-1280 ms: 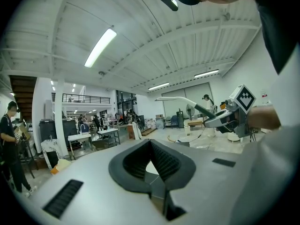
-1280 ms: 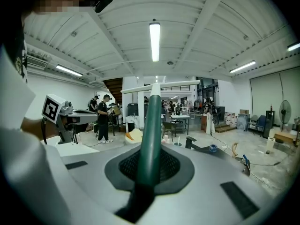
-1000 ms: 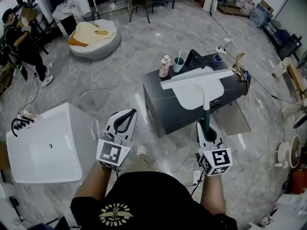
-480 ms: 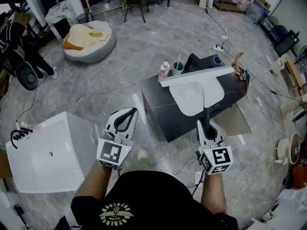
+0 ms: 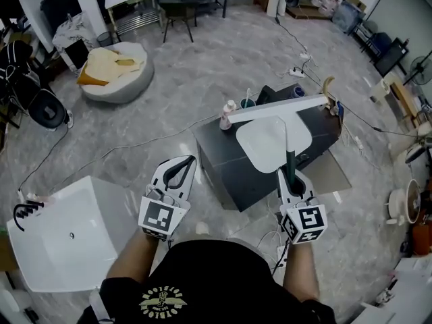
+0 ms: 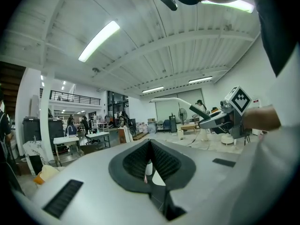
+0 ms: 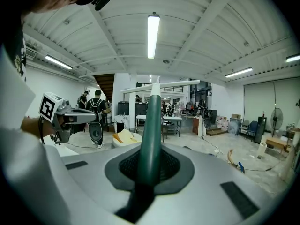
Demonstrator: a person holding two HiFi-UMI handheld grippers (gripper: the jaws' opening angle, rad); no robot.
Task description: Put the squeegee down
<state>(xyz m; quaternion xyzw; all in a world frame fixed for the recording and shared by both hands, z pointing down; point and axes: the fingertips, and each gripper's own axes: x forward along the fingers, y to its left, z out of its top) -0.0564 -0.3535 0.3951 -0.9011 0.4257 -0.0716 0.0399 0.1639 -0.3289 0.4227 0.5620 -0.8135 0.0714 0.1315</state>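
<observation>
**Squeegee in the right jaws, blade over the far side of the worktop**

1. Holding state. The right gripper (image 5: 291,179) has its jaws pinched on the dark green handle of the squeegee (image 5: 286,130). The right gripper view shows the handle rising straight out from between the pads. The left gripper (image 5: 182,162) has its jaws pressed together with nothing between them, and it hangs level beside the right gripper, well apart from the tool.

2. Deciding relation. The squeegee's long axis runs directly ahead of the right jaws, away from me. Its white blade lies crosswise at the far end. In the head view the blade spans the far side of the dark worktop (image 5: 217,140), beyond the white basin (image 5: 266,147). Its left tip lies by the bottle (image 5: 225,116) and the cup (image 5: 247,103). The worktop lies ahead of and below the right gripper. I judge that putting the tool down calls for lowering it along this axis. I cannot read the blade's height above the worktop from these views.

3. Change against the earlier frames. A second ago the blade crossed the basin, in front of the bottle and cup. It now lines up with them. The bathtub (image 5: 67,238) sits lower in the head view. The grip on the handle is unchanged.
</observation>
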